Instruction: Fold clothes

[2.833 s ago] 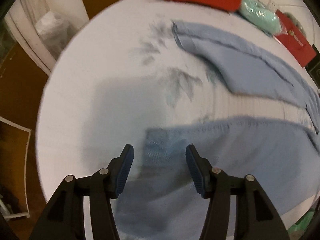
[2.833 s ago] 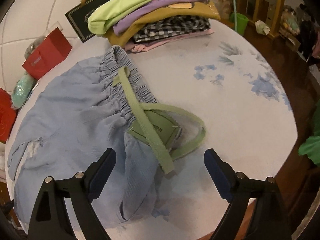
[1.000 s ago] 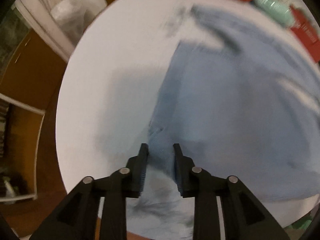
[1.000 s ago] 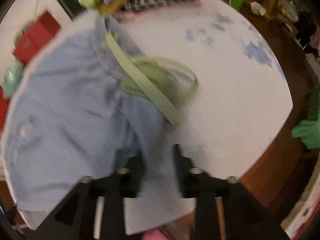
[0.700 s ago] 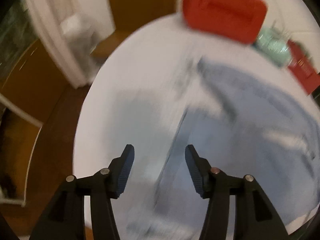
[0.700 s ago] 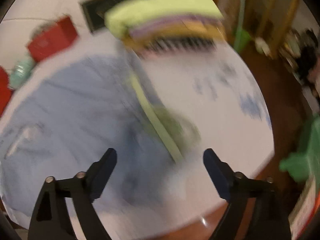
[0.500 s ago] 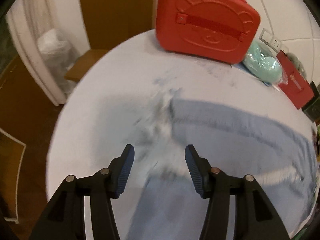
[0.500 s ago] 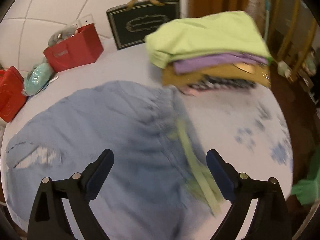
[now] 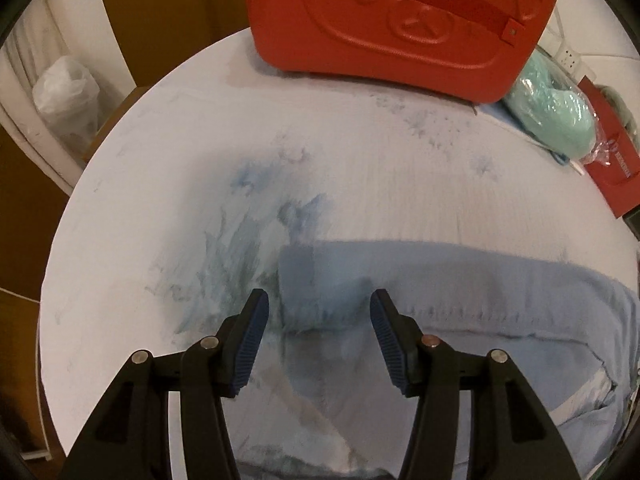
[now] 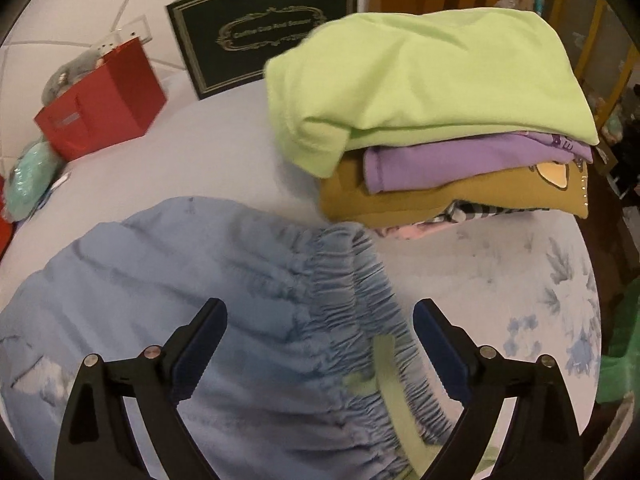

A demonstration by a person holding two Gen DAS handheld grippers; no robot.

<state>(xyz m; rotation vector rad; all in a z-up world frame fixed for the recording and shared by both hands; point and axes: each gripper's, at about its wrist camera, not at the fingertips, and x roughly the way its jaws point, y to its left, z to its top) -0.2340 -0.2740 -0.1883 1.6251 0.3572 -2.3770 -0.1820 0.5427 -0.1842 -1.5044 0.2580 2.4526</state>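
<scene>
Light blue pants (image 9: 460, 292) lie folded lengthwise on the round white table (image 9: 360, 160), one leg stacked on the other. My left gripper (image 9: 318, 304) is open and empty, its jaws straddling the leg hem end. In the right wrist view the pants (image 10: 180, 272) show their elastic waistband (image 10: 352, 280) and a green drawstring (image 10: 394, 380). My right gripper (image 10: 320, 316) is wide open and empty, just above the waistband.
A red case (image 9: 400, 20), a teal bundle (image 9: 548, 108) and a red bag (image 9: 616, 160) stand at the table's far edge. A stack of folded clothes (image 10: 432, 120), a dark gift bag (image 10: 264, 28) and the red bag (image 10: 100, 100) sit behind the waistband.
Both grippers, shut on the near pant leg and waist a second ago, carried it over the far leg, let go and opened. Both now sit further back over the folded pants.
</scene>
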